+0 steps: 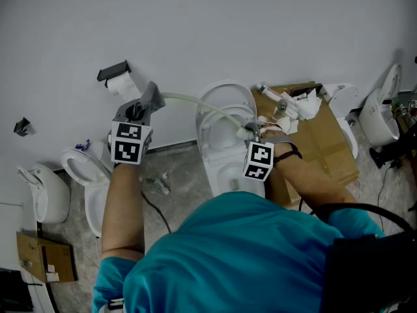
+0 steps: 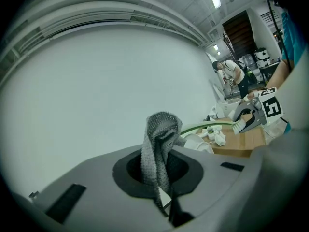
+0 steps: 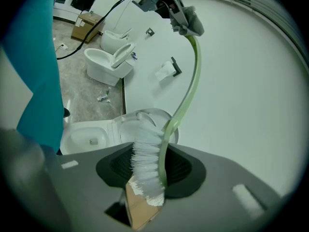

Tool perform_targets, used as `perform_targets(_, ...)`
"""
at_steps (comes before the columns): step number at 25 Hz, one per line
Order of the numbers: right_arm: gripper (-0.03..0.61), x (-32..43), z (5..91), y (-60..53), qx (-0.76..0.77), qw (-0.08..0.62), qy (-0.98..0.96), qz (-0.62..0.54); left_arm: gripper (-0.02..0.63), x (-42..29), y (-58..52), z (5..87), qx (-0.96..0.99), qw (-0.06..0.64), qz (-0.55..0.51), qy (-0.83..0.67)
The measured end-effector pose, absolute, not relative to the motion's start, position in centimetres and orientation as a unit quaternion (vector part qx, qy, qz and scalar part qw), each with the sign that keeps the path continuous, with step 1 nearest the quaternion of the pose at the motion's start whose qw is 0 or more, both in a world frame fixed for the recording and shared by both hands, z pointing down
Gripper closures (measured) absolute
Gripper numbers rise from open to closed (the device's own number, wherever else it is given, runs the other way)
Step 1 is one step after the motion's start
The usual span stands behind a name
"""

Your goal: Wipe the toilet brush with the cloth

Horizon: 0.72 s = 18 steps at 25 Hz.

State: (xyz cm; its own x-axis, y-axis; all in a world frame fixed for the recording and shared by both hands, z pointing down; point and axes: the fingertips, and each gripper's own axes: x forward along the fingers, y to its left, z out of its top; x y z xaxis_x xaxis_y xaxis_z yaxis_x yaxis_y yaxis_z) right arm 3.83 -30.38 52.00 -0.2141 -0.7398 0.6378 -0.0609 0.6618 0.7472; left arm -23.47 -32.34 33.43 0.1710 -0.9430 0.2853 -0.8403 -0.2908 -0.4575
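**Cloth at the handle's far end, brush head clamped**

The right tool (image 3: 148,174) is closed on the toilet brush (image 3: 145,161) by its white bristled head. The pale green handle (image 1: 195,103) arcs away from it, above the open toilet (image 1: 225,91) and in front of the white wall. The left tool (image 1: 143,104) pinches the grey cloth (image 2: 159,141), which stands up in a fold from between its jaws. Seen from the right gripper view, the cloth sits right at the handle's free end and appears wrapped against it, though how firmly it bears on the handle cannot be told.

The step in hand looks like the wipe of the handle, starting from the tip. The next move probably calls for the left tool to draw the cloth along the curve toward the bristles, following the bend so contact is not lost. Meanwhile the right tool must hold the head steady, since the long handle will likely flex under sideways pressure.
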Motion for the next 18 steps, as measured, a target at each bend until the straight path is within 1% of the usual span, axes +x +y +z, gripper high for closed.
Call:
perform_targets(8, 0.426, 4.3, 51.9, -30.3, 0.282, 0.555, -0.721, -0.304, 0.592, -25.3, -32.1, 34.0, -0.75, 0.092, -0.266, 0.598)
perform_targets(13, 0.428, 4.7, 51.5, -30.0, 0.284, 0.542, -0.731, -0.301, 0.592, -27.1, -31.7, 35.2, -0.744, 0.073, -0.27, 0.606)
perform_targets(15, 0.428, 5.4, 51.7, -30.4, 0.284, 0.551, -0.721, -0.31, 0.592, -27.6, -31.0, 34.8, -0.744, 0.071, -0.261, 0.611)
perform_targets(18, 0.428, 7.1, 52.3, -31.4, 0.27, 0.584, -0.683, -0.345, 0.592, -26.6, -29.5, 32.0, -0.754, 0.095, -0.232, 0.607)
